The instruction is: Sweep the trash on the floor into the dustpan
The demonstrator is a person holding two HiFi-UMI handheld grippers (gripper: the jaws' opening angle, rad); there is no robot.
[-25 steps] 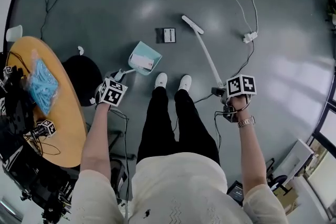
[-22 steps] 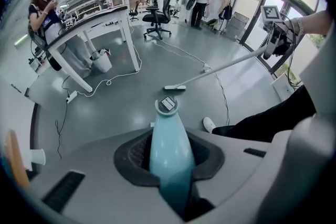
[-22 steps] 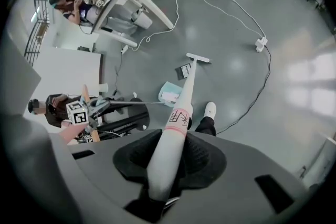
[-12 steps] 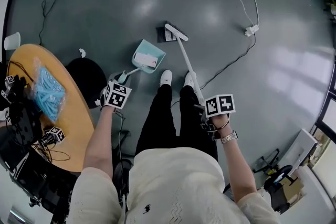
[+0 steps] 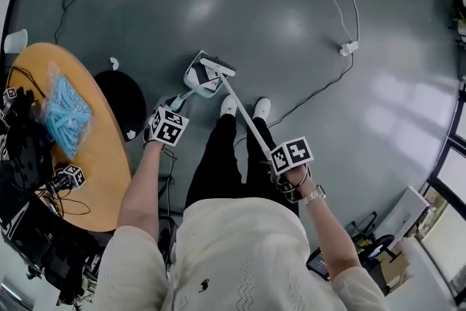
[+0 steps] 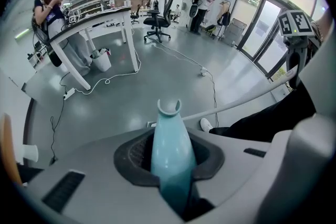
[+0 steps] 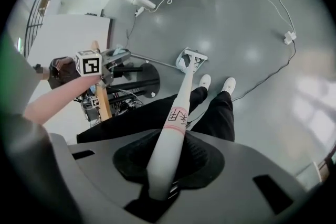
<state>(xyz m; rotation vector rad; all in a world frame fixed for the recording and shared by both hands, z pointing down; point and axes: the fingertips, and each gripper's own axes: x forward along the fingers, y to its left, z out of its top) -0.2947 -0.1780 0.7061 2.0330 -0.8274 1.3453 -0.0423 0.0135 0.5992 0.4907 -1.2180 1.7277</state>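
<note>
a: what sits at the far left?
b: a round wooden table (image 5: pixel 109 178) at 9 o'clock in the head view, with a blue bag (image 5: pixel 64 116) lying on it. just right of it is a black round base (image 5: pixel 120 95) on the floor, with a small white scrap (image 5: pixel 113 63) at its 12 o'clock.

a: and the left gripper?
b: the left gripper (image 6: pixel 169 165) is clenched on the pale teal dustpan handle (image 6: pixel 169 134), which sticks up between its jaws (the marker cube shows plainly from above).

a: where is the dustpan?
b: the dustpan (image 5: pixel 195 76) rests on the grey floor (image 5: pixel 291 11), at 11 o'clock from the white shoes (image 5: pixel 228 105). there is something white inside it.

a: the broom?
b: the broom head (image 5: pixel 218 68) lies at the pan's mouth, touching its rim on the 1 o'clock side. i cannot tell whether any trash is under the bristles. the white broom handle (image 5: pixel 244 113) slants toward 5 o'clock, over the black trouser legs, into the right gripper (image 7: pixel 167 165). its jaws are closed tight on the handle, just below a red band.

a: further right?
b: a white plug block (image 5: pixel 348 49) on a cable at 2 o'clock, well apart from the broom.
</note>
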